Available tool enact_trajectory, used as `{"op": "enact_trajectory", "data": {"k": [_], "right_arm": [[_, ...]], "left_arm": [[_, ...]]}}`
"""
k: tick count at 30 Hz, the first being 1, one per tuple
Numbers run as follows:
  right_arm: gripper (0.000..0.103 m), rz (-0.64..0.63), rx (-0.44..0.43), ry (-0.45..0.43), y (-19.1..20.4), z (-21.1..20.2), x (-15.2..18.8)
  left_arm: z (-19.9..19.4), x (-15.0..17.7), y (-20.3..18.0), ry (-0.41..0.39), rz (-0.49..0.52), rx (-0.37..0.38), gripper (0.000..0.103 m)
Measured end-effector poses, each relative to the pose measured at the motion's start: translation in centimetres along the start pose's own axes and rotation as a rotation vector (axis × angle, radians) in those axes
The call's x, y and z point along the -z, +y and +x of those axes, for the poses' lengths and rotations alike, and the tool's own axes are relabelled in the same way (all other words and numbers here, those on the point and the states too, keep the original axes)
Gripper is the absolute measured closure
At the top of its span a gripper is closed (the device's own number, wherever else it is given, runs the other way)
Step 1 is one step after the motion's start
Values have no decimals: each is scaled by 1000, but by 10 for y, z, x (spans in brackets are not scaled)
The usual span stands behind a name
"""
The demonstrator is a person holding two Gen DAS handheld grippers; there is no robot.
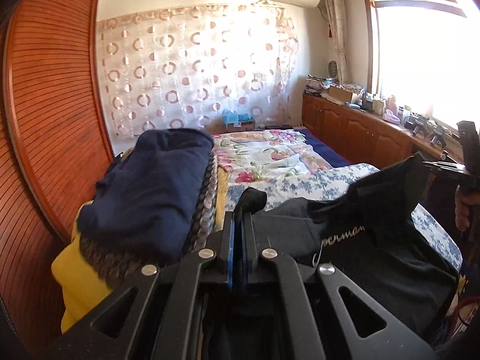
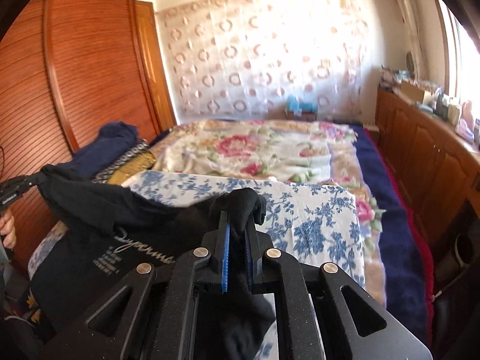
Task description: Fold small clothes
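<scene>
Left wrist view shows the left gripper clamped tight on a corner of the black garment. Across from it, the right gripper pinches another bunched corner of that cloth, so the black shirt hangs stretched between the two above the blue floral cover on the bed. A folded navy garment sits stacked beside it, near the wooden wardrobe.

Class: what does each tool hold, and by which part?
Both hold the black shirt: left tool and right tool each pinch a bunched edge.
</scene>
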State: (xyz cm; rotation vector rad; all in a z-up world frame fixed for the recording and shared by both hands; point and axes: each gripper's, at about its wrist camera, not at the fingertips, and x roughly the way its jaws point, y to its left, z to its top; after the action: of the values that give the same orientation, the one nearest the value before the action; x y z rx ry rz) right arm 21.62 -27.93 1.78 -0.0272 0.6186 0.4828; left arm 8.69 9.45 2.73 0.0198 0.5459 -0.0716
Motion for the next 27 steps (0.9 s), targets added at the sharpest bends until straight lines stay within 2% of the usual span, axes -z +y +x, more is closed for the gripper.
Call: {"op": "enact_trajectory", "data": {"k": [5, 8, 14, 17, 20, 23, 24, 26, 27], "right_arm": [[98, 33, -7, -5, 13, -25, 39], [98, 19, -1, -4, 22, -43, 55], [98, 34, -4, -9, 33, -104, 84], [98, 39, 13, -13, 32, -134, 107], [98, 122, -10, 15, 18, -146, 132], [98, 106, 24, 98, 20, -132, 152], [98, 97, 34, 120, 20, -128, 156], [96, 50, 52, 139, 25, -123, 163], [96, 27, 55, 140, 28, -123, 165]], "left_arm": [[-26, 37, 4, 3, -30, -2, 102], [-50, 52, 7, -27, -51, -8, 102], [-104, 82, 13, -53, -103, -1, 102], [-122, 103, 14, -34, -87, -44, 102], [-115, 121, 19, 41, -88, -69, 102], [-104, 133, 23, 94, -96, -61, 99], [-103, 135, 25, 93, -102, -56, 96], [-101, 135, 28, 93, -118, -48, 84], [-101, 136, 28, 94, -122, -36, 83]]}}
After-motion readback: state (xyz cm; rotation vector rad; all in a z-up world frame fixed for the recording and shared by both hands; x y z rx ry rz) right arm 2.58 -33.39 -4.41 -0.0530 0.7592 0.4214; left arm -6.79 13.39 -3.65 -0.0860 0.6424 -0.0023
